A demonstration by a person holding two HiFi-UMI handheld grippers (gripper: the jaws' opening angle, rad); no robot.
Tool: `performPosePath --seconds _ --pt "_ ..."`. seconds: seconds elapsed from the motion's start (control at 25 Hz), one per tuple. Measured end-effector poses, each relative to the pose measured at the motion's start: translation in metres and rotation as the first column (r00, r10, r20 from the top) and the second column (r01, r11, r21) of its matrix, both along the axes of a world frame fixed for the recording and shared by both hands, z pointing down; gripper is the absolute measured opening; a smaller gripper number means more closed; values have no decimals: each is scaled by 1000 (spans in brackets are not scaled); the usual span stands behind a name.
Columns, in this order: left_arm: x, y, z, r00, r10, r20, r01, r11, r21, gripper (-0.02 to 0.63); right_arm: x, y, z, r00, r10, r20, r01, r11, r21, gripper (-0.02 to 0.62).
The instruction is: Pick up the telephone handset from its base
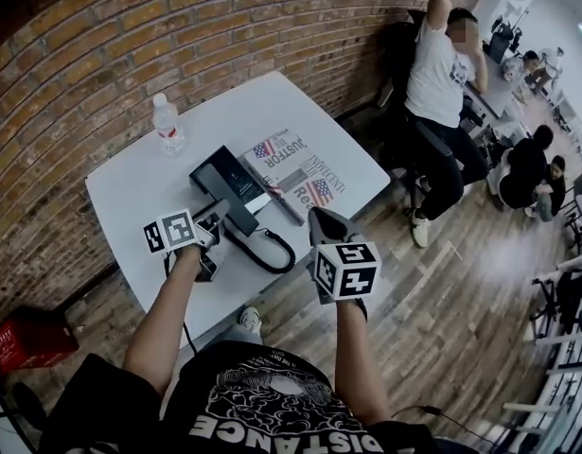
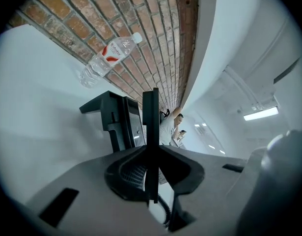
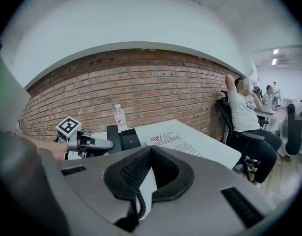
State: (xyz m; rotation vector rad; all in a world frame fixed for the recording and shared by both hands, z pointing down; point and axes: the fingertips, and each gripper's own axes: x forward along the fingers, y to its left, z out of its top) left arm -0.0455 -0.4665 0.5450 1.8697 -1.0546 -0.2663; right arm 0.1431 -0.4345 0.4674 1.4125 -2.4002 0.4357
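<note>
A black telephone base (image 1: 222,176) sits on the white table (image 1: 130,192). My left gripper (image 1: 218,219) is at the base's near edge, shut on the black handset (image 1: 239,219). In the left gripper view the handset (image 2: 151,117) stands edge-on as a thin dark slab with the pads against both its sides, and the base (image 2: 116,118) lies just beyond. A coiled cord (image 1: 274,250) loops from the handset over the table. My right gripper (image 1: 320,218) hovers to the right of the cord with its jaws shut and nothing in them; its own view shows the pads meeting above the cord (image 3: 139,205).
A water bottle (image 1: 167,124) stands near the brick wall behind the base. A printed sheet with flags (image 1: 298,182) lies right of the base. A person (image 1: 440,83) sits on a chair beyond the table's far right corner. A red box (image 1: 27,340) is on the floor at left.
</note>
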Motion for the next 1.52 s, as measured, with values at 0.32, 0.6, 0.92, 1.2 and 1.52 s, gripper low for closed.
performPosePath --seconds 0.32,0.6,0.92,1.2,1.52 --pt "43 29 -34 1000 16 20 -18 997 80 74 51 40 -15 999 53 10 -54 998 37 0" --pt "103 63 -66 995 86 40 -92 983 157 74 101 80 -25 993 114 26 -115 991 64 0" --pt "169 106 -88 979 175 106 -195 956 220 74 152 132 -33 982 186 31 -188 978 88 0" --pt "213 146 -98 953 241 182 -282 925 254 74 181 176 -38 972 235 28 -237 966 103 0" --pt "252 190 -112 919 294 261 -367 880 301 74 203 224 -47 956 291 43 -294 947 130 0"
